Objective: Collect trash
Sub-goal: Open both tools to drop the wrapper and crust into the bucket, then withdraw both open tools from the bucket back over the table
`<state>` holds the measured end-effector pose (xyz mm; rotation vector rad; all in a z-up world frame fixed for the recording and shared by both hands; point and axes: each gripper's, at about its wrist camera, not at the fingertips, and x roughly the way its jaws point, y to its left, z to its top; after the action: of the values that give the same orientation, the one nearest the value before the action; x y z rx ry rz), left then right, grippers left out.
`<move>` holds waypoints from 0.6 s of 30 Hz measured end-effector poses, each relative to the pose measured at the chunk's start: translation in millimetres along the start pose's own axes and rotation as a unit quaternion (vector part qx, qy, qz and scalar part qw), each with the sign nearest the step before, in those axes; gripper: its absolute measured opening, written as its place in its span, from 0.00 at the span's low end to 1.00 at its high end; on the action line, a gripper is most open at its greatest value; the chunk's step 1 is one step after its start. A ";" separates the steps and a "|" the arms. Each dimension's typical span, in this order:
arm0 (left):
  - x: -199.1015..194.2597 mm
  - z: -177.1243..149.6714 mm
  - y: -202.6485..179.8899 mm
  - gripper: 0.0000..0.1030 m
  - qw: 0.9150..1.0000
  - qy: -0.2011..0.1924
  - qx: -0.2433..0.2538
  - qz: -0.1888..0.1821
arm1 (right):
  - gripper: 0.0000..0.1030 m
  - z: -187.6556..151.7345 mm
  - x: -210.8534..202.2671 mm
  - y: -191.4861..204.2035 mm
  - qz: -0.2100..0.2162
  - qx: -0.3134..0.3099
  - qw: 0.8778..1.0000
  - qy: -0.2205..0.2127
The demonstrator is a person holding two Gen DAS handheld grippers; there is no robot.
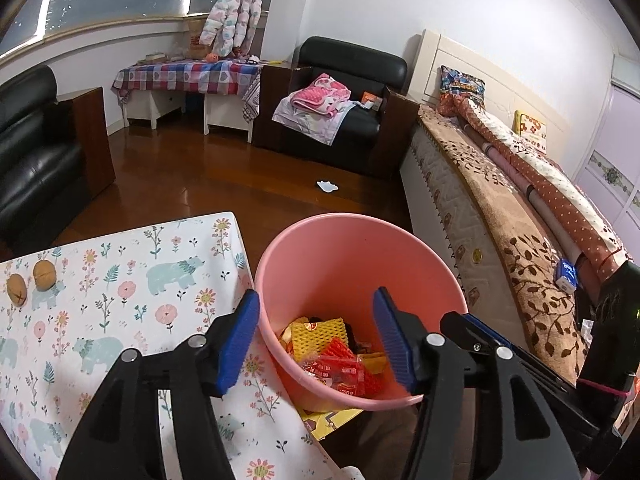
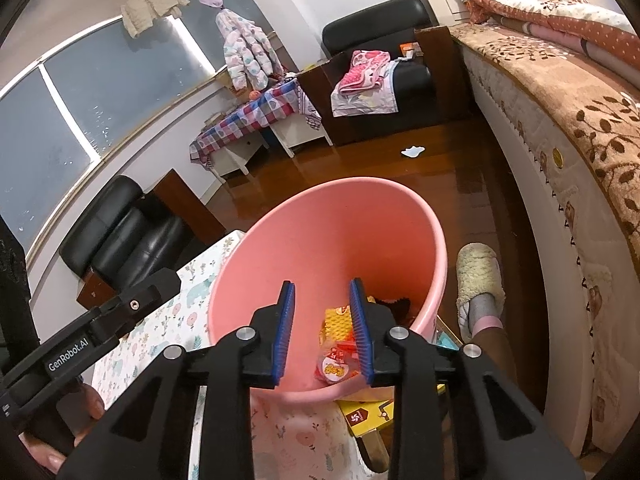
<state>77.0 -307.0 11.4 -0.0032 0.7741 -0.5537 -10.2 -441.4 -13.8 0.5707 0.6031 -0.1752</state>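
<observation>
A pink bucket (image 1: 320,248) (image 2: 320,232) stands beside the table and holds trash: a yellow foam net (image 1: 316,334) (image 2: 338,322), red wrappers (image 1: 340,372) and a round red-and-yellow packet (image 2: 334,368). My left gripper (image 1: 316,294) hangs over the bucket's near rim, open wide, with nothing between its blue pads (image 1: 240,344). My right gripper (image 2: 322,284) is also above the bucket, open partway, its pads (image 2: 286,328) not touching anything. The left gripper's body, in a hand, shows at the left of the right wrist view.
Two walnuts (image 1: 30,282) lie on the floral tablecloth (image 1: 120,280) at the left. A white scrap (image 1: 327,186) (image 2: 412,152) lies on the wooden floor. A slippered foot (image 2: 480,276) stands right of the bucket, by the bed (image 1: 500,220). A yellow box (image 2: 368,416) sits under the bucket.
</observation>
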 end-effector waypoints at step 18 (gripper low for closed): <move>-51.6 -22.0 21.2 0.73 1.000 -0.012 -0.021 0.019 | 0.44 -25.9 -23.3 41.4 0.015 -0.043 0.999 0.006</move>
<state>42.4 -260.0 25.4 -0.0342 0.7611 -0.5008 -28.6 -392.8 1.1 0.4979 0.6097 -0.1180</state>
